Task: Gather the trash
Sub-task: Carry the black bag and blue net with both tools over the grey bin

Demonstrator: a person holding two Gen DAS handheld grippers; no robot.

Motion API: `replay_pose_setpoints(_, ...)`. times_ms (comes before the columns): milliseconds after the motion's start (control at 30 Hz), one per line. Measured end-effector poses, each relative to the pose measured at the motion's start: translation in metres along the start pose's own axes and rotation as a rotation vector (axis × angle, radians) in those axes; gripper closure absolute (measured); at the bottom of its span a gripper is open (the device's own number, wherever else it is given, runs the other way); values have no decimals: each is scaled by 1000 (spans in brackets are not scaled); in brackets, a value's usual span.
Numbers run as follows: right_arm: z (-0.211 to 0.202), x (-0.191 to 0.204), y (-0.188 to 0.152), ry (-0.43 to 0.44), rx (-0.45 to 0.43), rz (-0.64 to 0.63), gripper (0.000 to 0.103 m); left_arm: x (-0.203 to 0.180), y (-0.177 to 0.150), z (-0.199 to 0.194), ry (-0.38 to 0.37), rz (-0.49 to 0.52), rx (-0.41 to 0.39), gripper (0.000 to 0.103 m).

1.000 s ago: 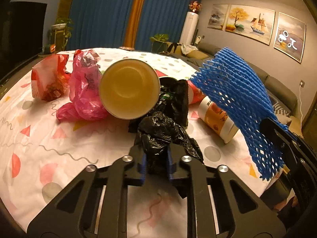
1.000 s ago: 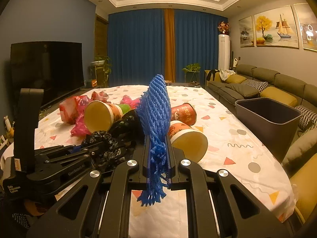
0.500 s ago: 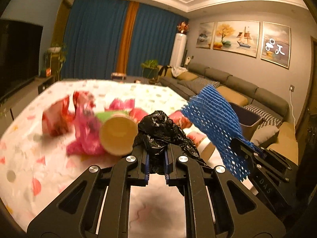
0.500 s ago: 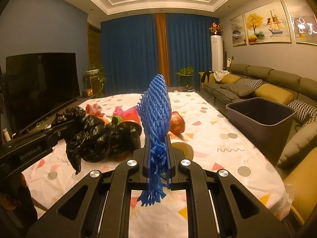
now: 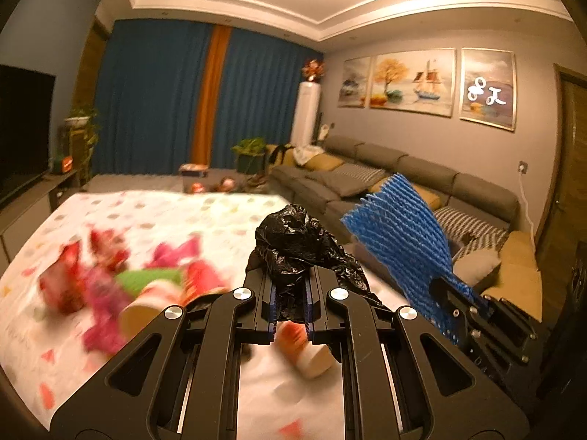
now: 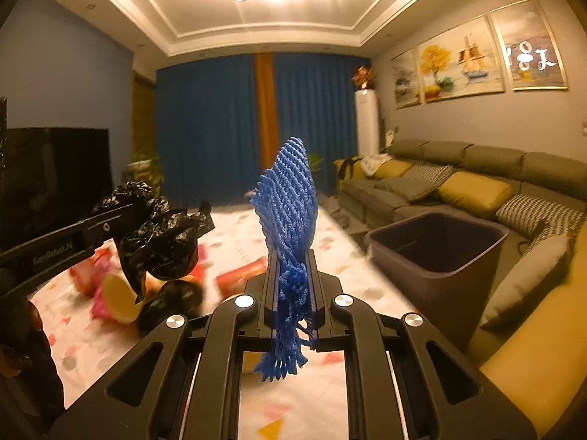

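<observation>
Left tool (image 5: 290, 295) is clamped on a crumpled black plastic bag (image 5: 299, 242), w/ the bag bulging up out of the closed jaws and a bit hanging under them. It's held up in the air above the counter (image 5: 154, 216), not touching it. Same bag is seen from the right wrist cam at (image 6: 161, 234), off to the left of the right tool.

Right tool (image 6: 293, 304) is clenched on a blue foam net (image 6: 290, 205). The net is stood upright between the jaws, frayed end dangling below them. From the left cam it's seen at (image 5: 400, 242), tilted, just beside the black bag but apart from it.

Below both tools, the counter is covered w/ a white cloth w/ coloured shapes. More trash is left lying on it, pretty blurred: a paper cup (image 5: 312, 355) on its side right under the left tool, pink and red wrappers (image 5: 99, 293) further left, another cup (image 6: 117, 300) w/ its open end seen in the right cam.

A dark bin (image 6: 436, 253) is stood at the counter's right edge, open top, nothing visible inside. Behind it a sofa (image 6: 473, 187) is run along the wall, blue curtains (image 6: 212, 128) at the far end.
</observation>
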State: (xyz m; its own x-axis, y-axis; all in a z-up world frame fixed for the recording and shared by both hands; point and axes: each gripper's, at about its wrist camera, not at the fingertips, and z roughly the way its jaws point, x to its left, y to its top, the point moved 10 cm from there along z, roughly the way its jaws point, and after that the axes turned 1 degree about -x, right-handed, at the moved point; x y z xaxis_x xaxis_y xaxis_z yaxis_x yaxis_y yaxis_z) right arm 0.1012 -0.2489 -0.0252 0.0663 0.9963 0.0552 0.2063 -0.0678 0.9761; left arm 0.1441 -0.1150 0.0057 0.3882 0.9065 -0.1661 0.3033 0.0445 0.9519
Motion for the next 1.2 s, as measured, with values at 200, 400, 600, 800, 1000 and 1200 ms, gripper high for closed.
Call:
replay_pose_setpoints(200,8,-57,30,-124,-63,-9,90,-58,34,46,-59,17,-34,93)
replay_pose_setpoints(400,26,-109,49,-205,-81,2,90,-112,45,98,-114,21,-24,93)
replay_pose_setpoints(600,52,-144,50,-249,-70,13,90,-147,36,148,-143,27,8,93)
replay_pose_setpoints(800,74,-173,50,-279,-53,30,90,-157,21,189,-151,8,61,93)
replay_pose_setpoints(1000,97,-195,42,-291,-13,56,90,-167,10,215,-158,5,105,92)
replay_pose_setpoints(1200,110,-204,37,-288,14,68,90,-186,1,236,-168,21,137,92)
